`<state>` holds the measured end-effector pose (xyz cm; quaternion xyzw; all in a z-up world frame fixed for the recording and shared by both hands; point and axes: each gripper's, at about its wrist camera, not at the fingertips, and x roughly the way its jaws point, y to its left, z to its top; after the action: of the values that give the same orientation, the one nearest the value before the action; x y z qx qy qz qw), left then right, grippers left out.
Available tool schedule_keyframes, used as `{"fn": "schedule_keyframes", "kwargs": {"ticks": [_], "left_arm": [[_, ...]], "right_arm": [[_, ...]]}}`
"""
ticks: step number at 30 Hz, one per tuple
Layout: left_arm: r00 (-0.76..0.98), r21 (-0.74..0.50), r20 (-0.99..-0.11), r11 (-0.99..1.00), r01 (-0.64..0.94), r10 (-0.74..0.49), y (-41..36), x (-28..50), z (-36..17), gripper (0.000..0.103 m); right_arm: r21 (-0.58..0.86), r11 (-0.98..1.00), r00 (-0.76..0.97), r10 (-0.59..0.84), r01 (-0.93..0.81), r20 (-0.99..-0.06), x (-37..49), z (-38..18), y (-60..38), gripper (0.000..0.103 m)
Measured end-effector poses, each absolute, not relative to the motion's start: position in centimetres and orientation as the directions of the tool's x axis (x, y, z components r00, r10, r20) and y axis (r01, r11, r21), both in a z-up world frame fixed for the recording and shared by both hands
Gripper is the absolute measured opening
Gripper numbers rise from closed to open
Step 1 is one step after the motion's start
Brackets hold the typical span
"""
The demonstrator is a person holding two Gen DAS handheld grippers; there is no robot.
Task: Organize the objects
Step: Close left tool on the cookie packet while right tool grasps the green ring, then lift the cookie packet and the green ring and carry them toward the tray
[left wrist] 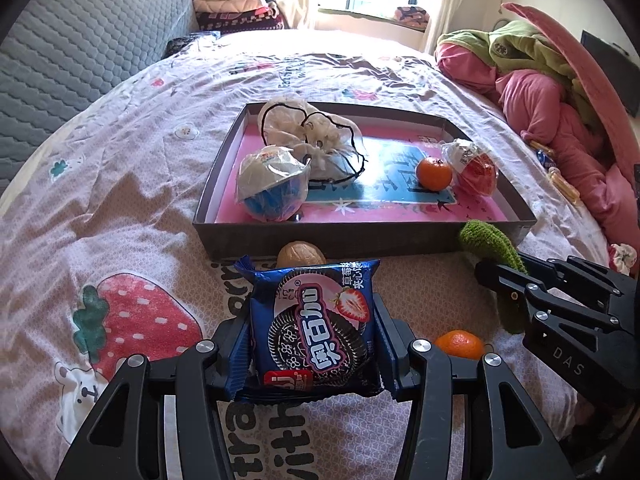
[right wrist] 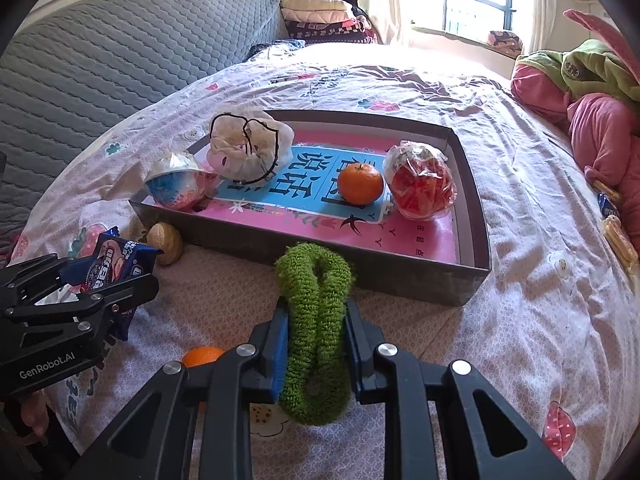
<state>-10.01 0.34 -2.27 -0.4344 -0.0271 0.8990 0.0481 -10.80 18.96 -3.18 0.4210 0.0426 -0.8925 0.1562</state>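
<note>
My left gripper [left wrist: 314,332] is shut on a blue cookie packet [left wrist: 316,328], pads pressing both its sides above the bedsheet. My right gripper [right wrist: 316,328] is shut on a green knitted ring [right wrist: 316,320], squeezed into a long loop. Both hang just before the shallow box [left wrist: 332,240], seen from the right wrist too as the box [right wrist: 400,276]. Inside lie a tangerine [right wrist: 360,183], a red wrapped ball [right wrist: 422,186], a blue wrapped ball [right wrist: 176,184] and a white drawstring pouch [right wrist: 248,152]. A walnut [left wrist: 301,255] and a loose tangerine [left wrist: 459,344] rest on the sheet.
A grey quilted headboard [left wrist: 80,52] stands at the left. Pink and green bedding [left wrist: 560,128] is heaped at the right, with small yellow snack packets [right wrist: 618,236] beside it. Folded blankets [left wrist: 236,8] sit under the window.
</note>
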Motion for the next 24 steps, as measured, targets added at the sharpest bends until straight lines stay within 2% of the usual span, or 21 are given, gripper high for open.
{"fn": "schedule_keyframes", "kwargs": {"ticks": [9, 24], "left_arm": [[-0.673, -0.066, -0.734, -0.996, -0.058, 0.088, 1.7, -10.7, -0.5, 0.053], [-0.701, -0.087, -0.701, -0.992, -0.097, 0.130, 3.2, -10.7, 0.8, 0.053]], "right_arm": [[0.067, -0.953, -0.648, -0.251, 0.295, -0.719, -10.9, -1.3, 19.0, 0.025], [0.096, -0.961, -0.705, -0.256, 0.259, -0.661, -11.0, 0.4, 19.8, 0.025]]}}
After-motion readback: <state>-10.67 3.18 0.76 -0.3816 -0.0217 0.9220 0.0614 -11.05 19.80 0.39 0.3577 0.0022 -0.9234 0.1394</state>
